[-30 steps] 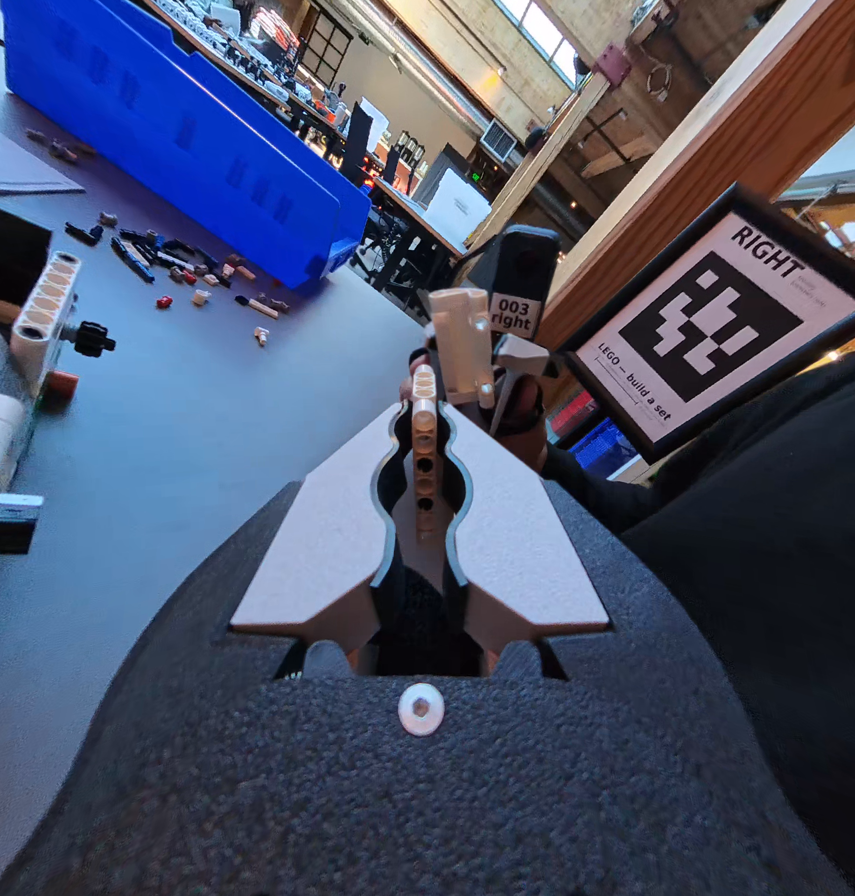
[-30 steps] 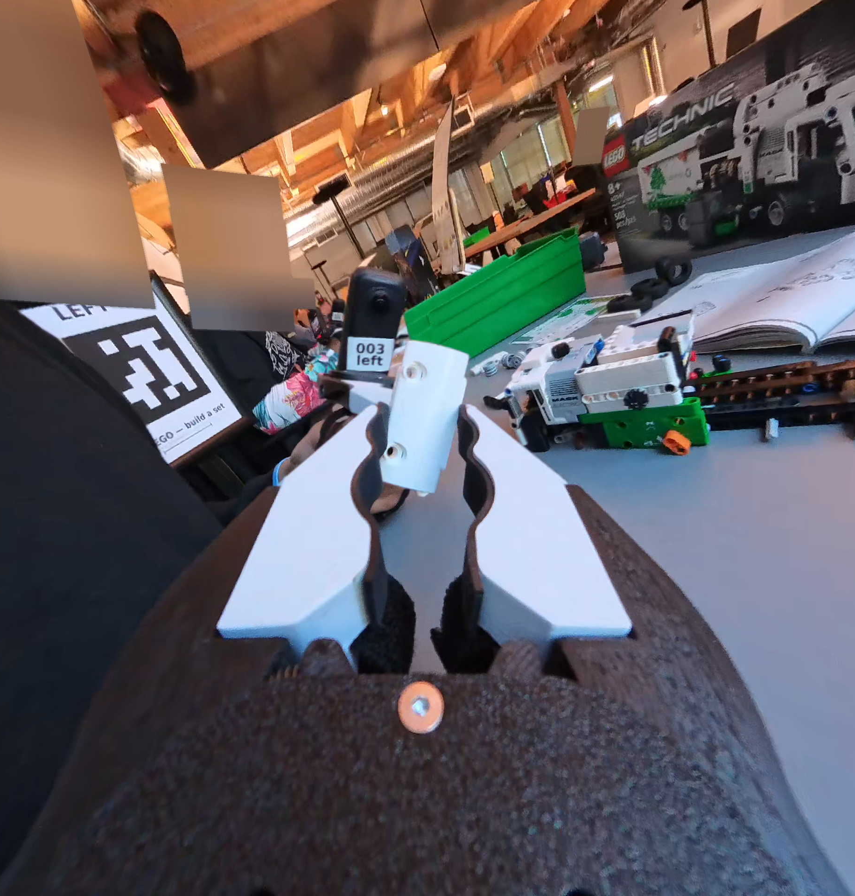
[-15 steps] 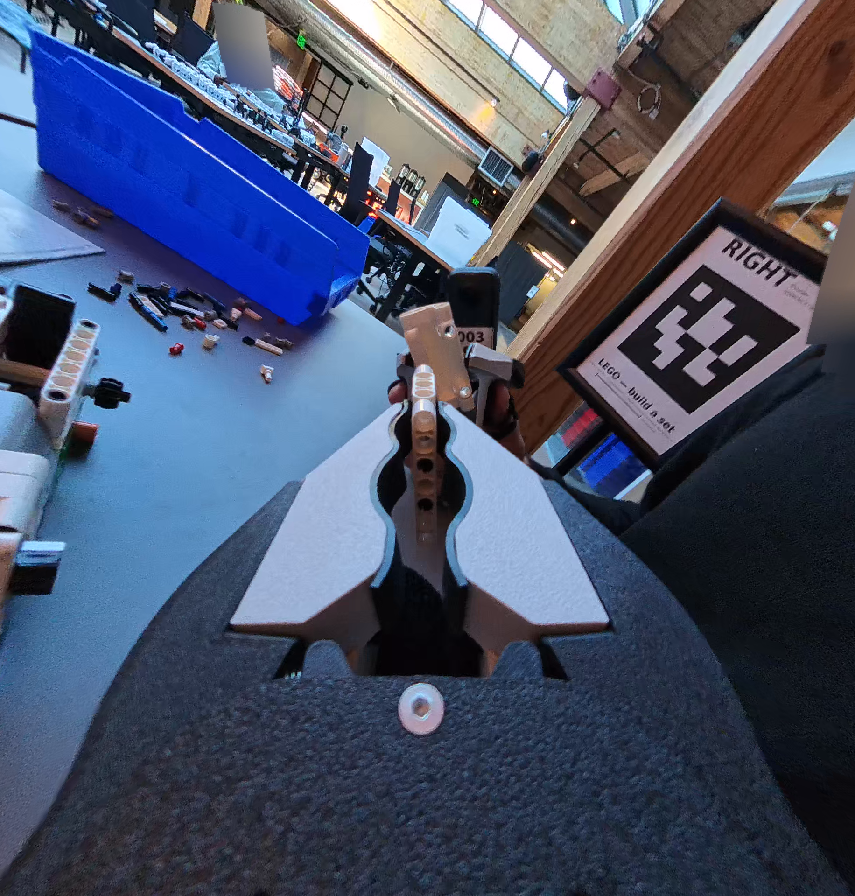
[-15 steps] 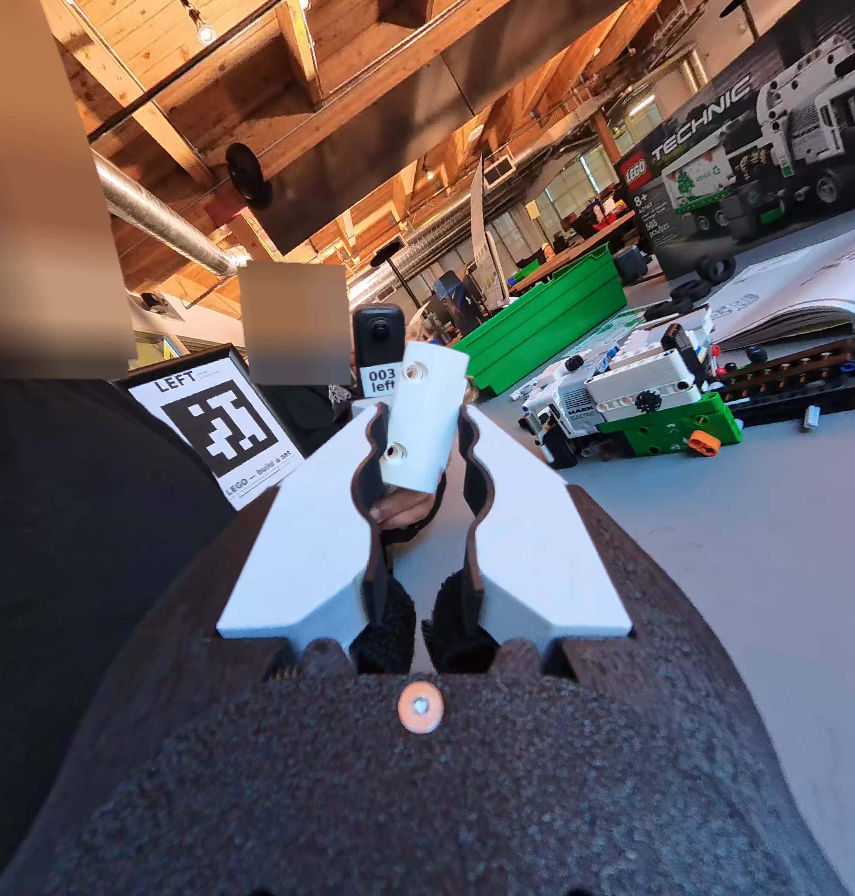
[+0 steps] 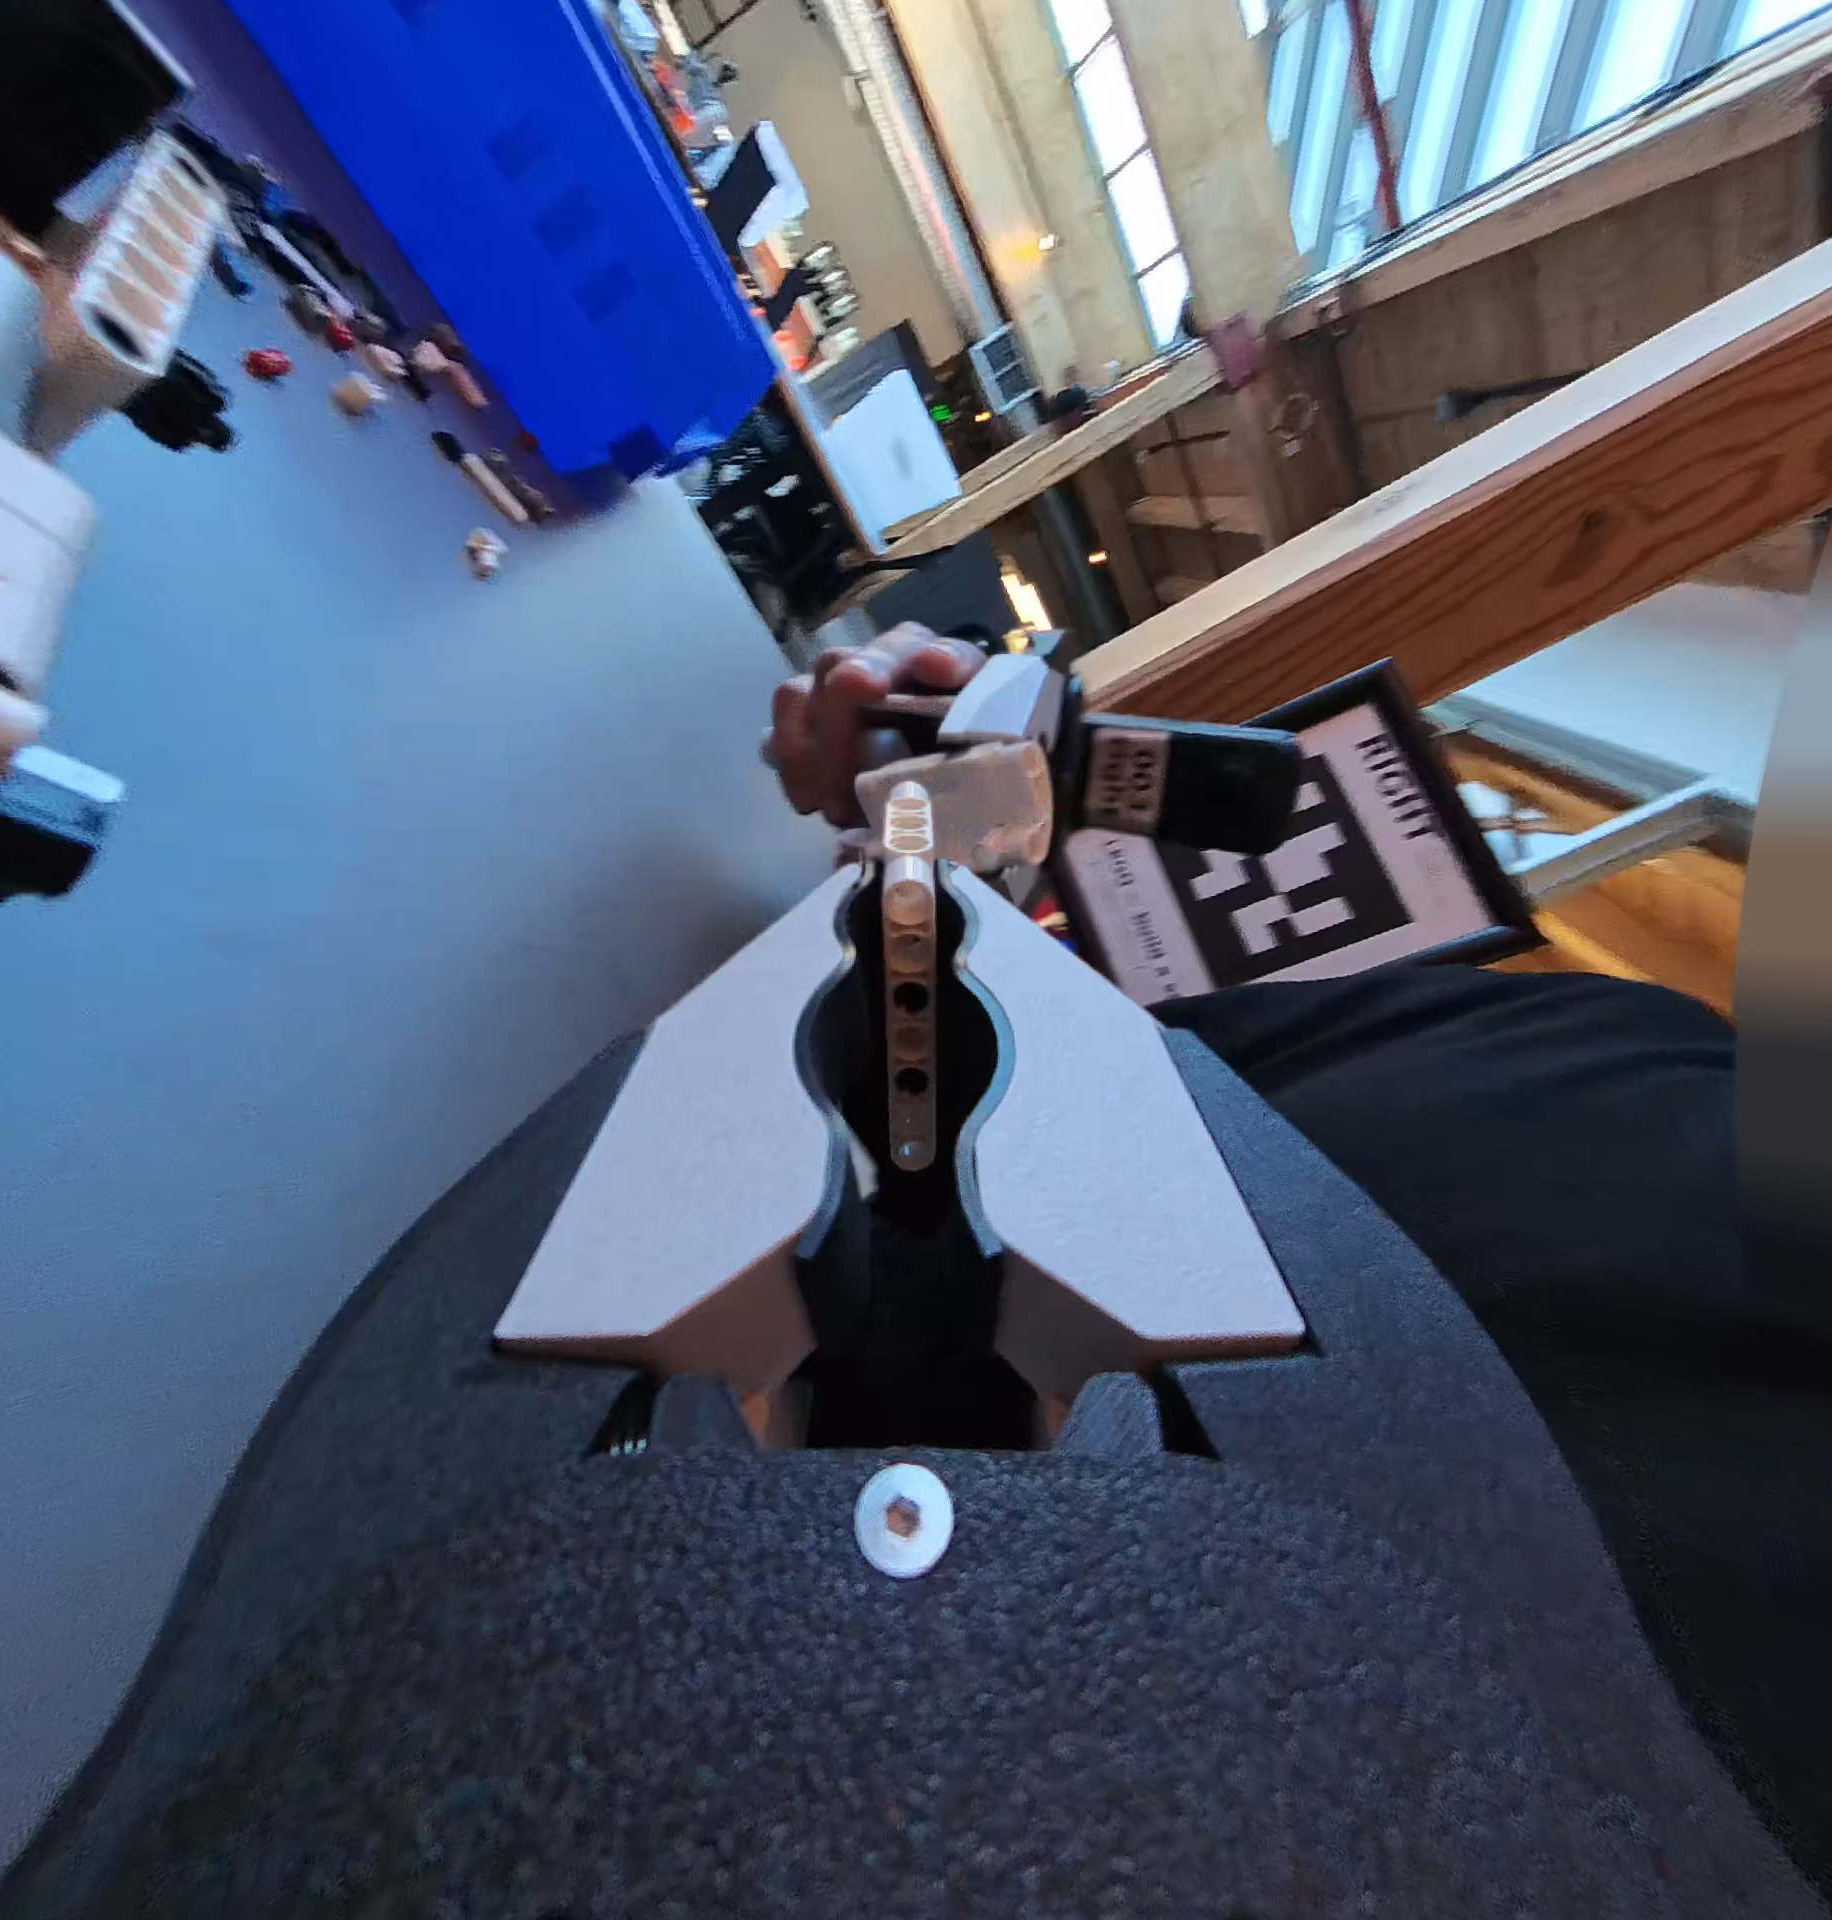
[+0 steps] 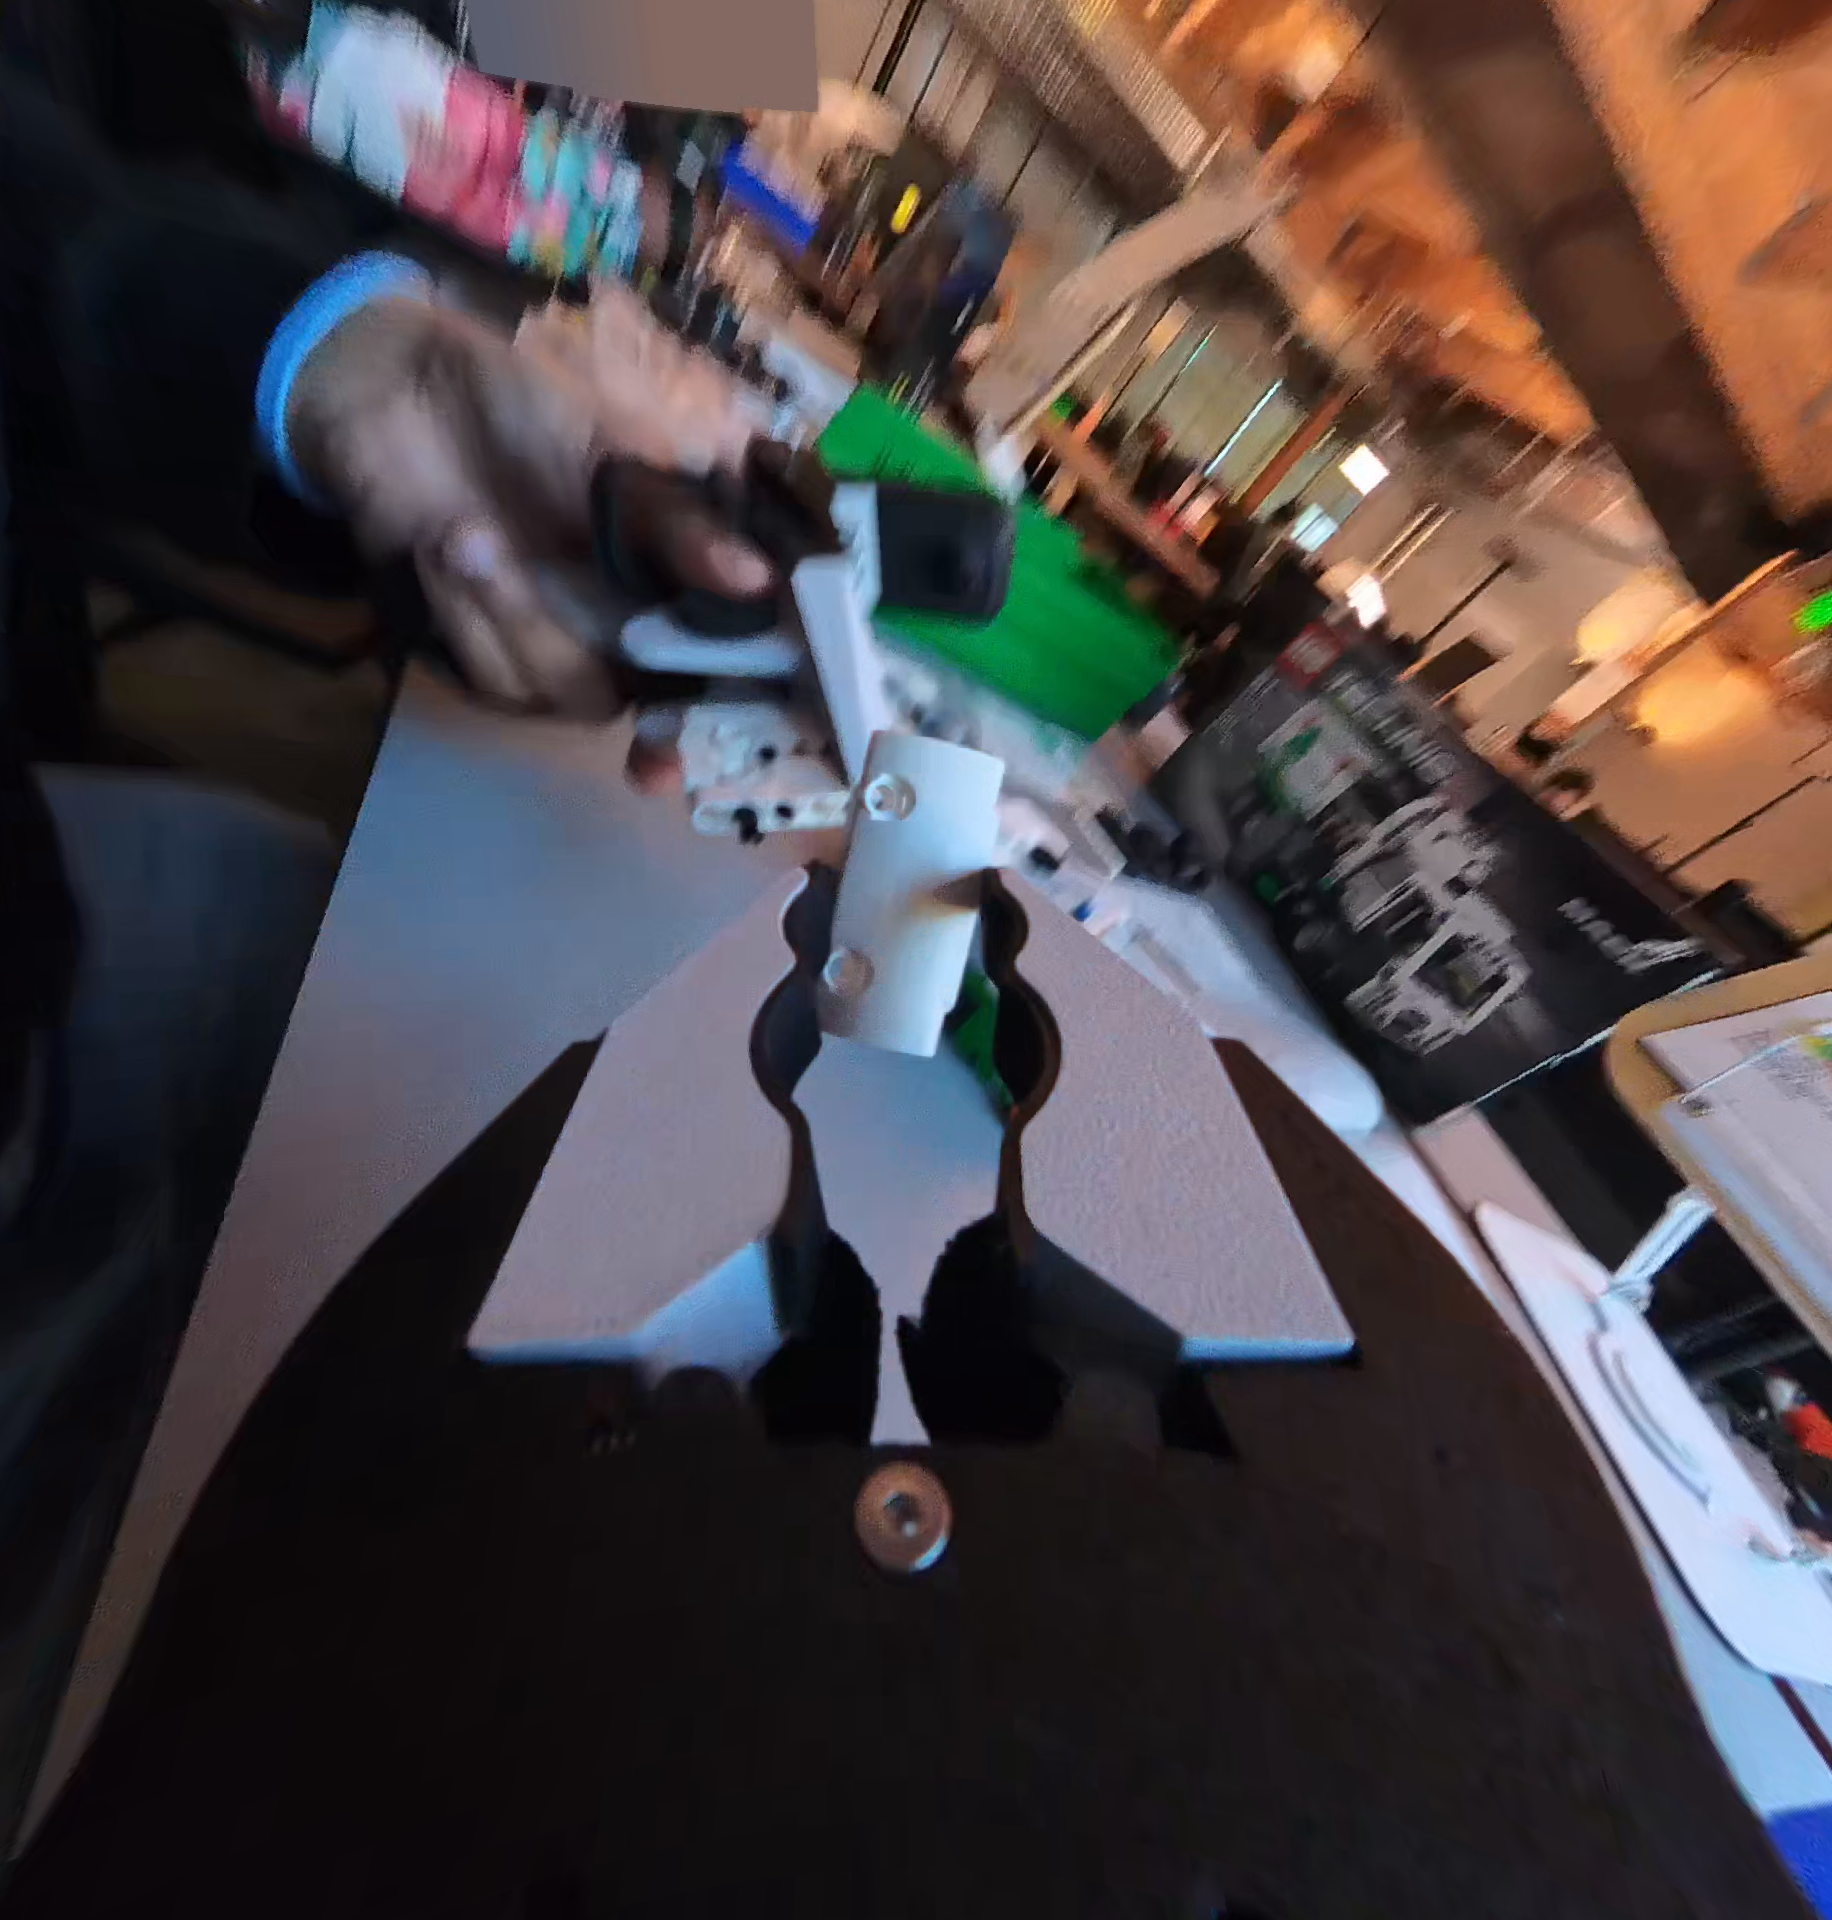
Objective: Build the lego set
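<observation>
My left gripper [image 5: 907, 894] is shut on a thin pale Technic beam [image 5: 910, 1018] with a row of holes, held upright between the pads. My right gripper [image 6: 896, 894] is shut on a white curved panel piece [image 6: 917, 935] at its fingertips. The two grippers face each other above the table's near edge. In the left wrist view the panel [image 5: 979, 805] sits right at the beam's far tip; I cannot tell whether they touch. The left gripper also shows blurred in the right wrist view [image 6: 839, 644], with the hand [image 6: 496, 488] holding it.
A blue bin [image 5: 538, 239] and loose small pieces [image 5: 372, 358] lie far left, a part-built model [image 5: 8, 582] at the left edge. A framed marker sign [image 5: 1307, 862] stands near. A green bin [image 6: 1005, 613], white truck model [image 6: 746, 769], set box [image 6: 1411, 894] and booklet [image 6: 1785, 1132] lie beyond.
Both grippers have rolled sideways, so both views are tilted and the right one is blurred. The held beam and panel stay gripped and remain close together.
</observation>
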The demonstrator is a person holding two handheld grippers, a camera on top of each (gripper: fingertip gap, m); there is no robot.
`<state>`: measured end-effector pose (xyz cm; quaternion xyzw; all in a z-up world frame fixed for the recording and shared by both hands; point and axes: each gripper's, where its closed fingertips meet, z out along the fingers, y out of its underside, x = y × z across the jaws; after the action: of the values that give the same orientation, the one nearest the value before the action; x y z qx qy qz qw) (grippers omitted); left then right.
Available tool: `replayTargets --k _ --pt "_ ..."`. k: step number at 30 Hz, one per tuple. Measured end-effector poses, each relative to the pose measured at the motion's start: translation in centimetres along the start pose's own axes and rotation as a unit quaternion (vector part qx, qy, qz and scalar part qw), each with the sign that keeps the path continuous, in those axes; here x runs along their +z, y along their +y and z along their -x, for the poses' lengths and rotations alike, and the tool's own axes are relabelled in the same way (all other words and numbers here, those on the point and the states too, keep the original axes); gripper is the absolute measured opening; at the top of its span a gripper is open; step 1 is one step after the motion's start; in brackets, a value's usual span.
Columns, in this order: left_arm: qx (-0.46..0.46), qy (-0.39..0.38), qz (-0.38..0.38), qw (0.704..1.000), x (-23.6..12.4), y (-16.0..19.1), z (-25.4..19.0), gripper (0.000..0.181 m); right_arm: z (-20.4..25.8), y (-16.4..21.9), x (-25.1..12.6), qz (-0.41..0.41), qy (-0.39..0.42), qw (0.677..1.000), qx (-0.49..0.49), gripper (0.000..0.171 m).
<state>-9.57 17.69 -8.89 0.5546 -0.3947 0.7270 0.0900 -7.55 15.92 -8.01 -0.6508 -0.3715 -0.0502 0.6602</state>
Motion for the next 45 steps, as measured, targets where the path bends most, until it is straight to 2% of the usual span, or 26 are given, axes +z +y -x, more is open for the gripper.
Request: replayTargets --k 1,5,9,12,15,20,25,28,30,32,34,37,38,41,45 --pt "0.020 -0.027 0.005 0.999 -0.4 0.2 0.6 0.006 0.8 1.0 0.1 0.035 -0.029 0.999 -0.003 0.028" --pt "0.086 -0.111 0.033 0.990 -1.8 1.0 2.2 0.007 3.4 3.6 -0.4 0.140 -0.123 0.980 -0.064 0.028" --pt "0.145 -0.167 0.055 0.974 -2.6 1.7 3.4 0.006 5.3 6.6 -0.7 0.255 -0.202 0.926 -0.192 0.027" --pt "0.158 -0.155 0.077 0.972 -2.5 2.8 2.8 0.007 6.9 8.1 -1.5 0.338 -0.282 0.889 -0.125 0.027" --pt "0.168 -0.133 0.080 0.973 -2.3 3.6 1.8 0.007 7.6 7.8 -2.1 0.350 -0.351 0.868 -0.021 0.028" --pt "0.171 -0.124 0.080 0.974 -2.6 4.7 1.4 0.007 7.8 8.8 -3.0 0.342 -0.426 0.838 -0.006 0.029" --pt "0.168 -0.126 0.076 0.975 -3.1 5.0 1.5 0.007 7.7 8.8 -3.3 0.355 -0.446 0.821 0.015 0.030" --pt "0.173 -0.130 0.074 0.973 -3.1 4.7 1.5 0.007 6.9 8.4 -3.4 0.369 -0.419 0.829 0.044 0.033" --pt "0.177 -0.129 0.077 0.973 -3.0 4.5 1.4 0.007 6.2 7.5 -3.7 0.364 -0.379 0.848 0.071 0.033" --pt "0.183 -0.128 0.084 0.971 -2.9 4.2 1.3 0.007 5.4 6.2 -3.8 0.346 -0.314 0.878 0.100 0.034" --pt "0.191 -0.126 0.096 0.969 -2.7 4.1 1.2 0.007 5.5 4.8 -4.4 0.351 -0.249 0.886 0.176 0.039" --pt "0.207 -0.121 0.114 0.964 -2.5 3.9 1.0 0.007 7.5 2.8 -4.2 0.318 -0.172 0.867 0.343 0.046" --pt "0.210 -0.118 0.116 0.964 -2.3 3.8 1.0 0.006 8.4 2.7 -4.1 0.311 -0.153 0.862 0.371 0.048" --pt "0.201 -0.094 0.117 0.968 -1.9 3.7 0.7 0.006 10.3 4.6 -4.7 0.368 -0.106 0.844 0.375 0.056" --pt "0.192 -0.077 0.128 0.970 -1.7 4.2 0.6 0.006 10.4 5.2 -4.3 0.371 -0.083 0.831 0.407 0.056"
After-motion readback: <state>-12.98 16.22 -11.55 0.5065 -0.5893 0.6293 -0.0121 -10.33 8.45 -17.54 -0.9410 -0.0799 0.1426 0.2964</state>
